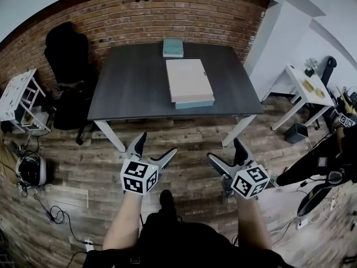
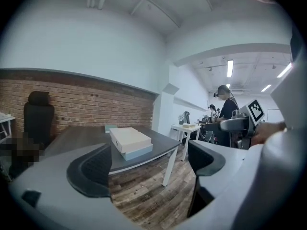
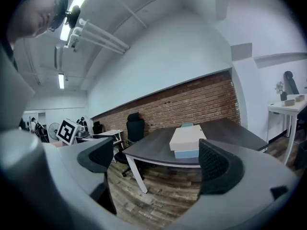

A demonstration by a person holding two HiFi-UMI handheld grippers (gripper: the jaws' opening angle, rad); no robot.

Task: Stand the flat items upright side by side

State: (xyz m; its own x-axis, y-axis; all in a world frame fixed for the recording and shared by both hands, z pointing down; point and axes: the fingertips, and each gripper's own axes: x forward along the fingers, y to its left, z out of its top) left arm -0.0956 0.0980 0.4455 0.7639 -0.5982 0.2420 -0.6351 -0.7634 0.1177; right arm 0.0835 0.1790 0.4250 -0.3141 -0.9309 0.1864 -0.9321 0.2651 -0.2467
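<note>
Dark table (image 1: 134,82) stands by a brick wall (image 1: 139,15). Two flat boxes (image 1: 188,80) lie stacked on it, a small box (image 1: 173,47) behind. Left gripper (image 1: 156,144) and right gripper (image 1: 224,149) have jaws wide apart, holding nothing.

The lower, pale-blue flat item (image 1: 194,104) lay under the beige flat item (image 1: 188,80), so only a thin strip of its near edge showed. Whether the small teal item (image 1: 173,47) at the far edge of the tabletop (image 1: 134,88) was one piece or several could not be told. In the left tool view the beige flat item hid most of it. The hands holding the left tool (image 1: 158,142) and right tool (image 1: 223,148) were covered by the marker cubes (image 1: 139,176). The person's body was cut off by the head view's bottom edge. Objects on the white side table (image 1: 297,81) were too small to name.
</note>
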